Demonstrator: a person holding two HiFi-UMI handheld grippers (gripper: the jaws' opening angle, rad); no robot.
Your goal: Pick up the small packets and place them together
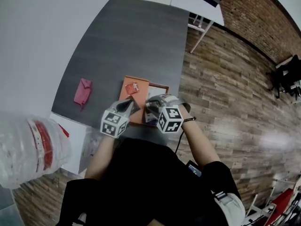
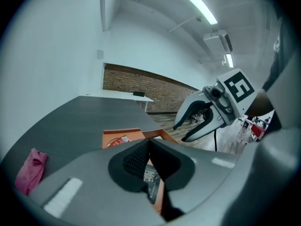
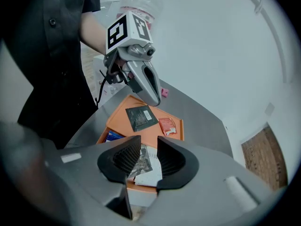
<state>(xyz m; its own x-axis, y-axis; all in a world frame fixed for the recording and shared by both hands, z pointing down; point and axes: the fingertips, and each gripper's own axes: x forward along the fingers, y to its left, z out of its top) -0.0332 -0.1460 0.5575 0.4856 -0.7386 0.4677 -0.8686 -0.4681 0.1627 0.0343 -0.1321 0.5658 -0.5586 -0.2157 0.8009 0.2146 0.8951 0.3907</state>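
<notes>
- Surface [image 1: 131,36]: dark grey. The orange tray [image 3: 149,133] sits mid-frame in the right gripper view, with all the packets on it.
- Right gripper [image 3: 149,147]: jaws partly spread, nothing pinched. The pale printed packet [image 3: 146,169] lies flat at the tray's near edge, lower centre, right under the gap. Looks like your pick.
- It's flat, so a straight-down pinch will likely skate. I'd tilt, work one pad under an edge, then close.
- Left gripper [image 2: 149,147]: tips pressed together and empty as far as I can see. It hovers over the dark packet [image 3: 141,117], upper centre, so route around it.
- Likely drop spot: beside the dark packet and the red packet [image 3: 167,125] just right of it.
- Blue packet [image 3: 113,136]: left of centre, half hidden by your jaw. Don't drag it.
</notes>
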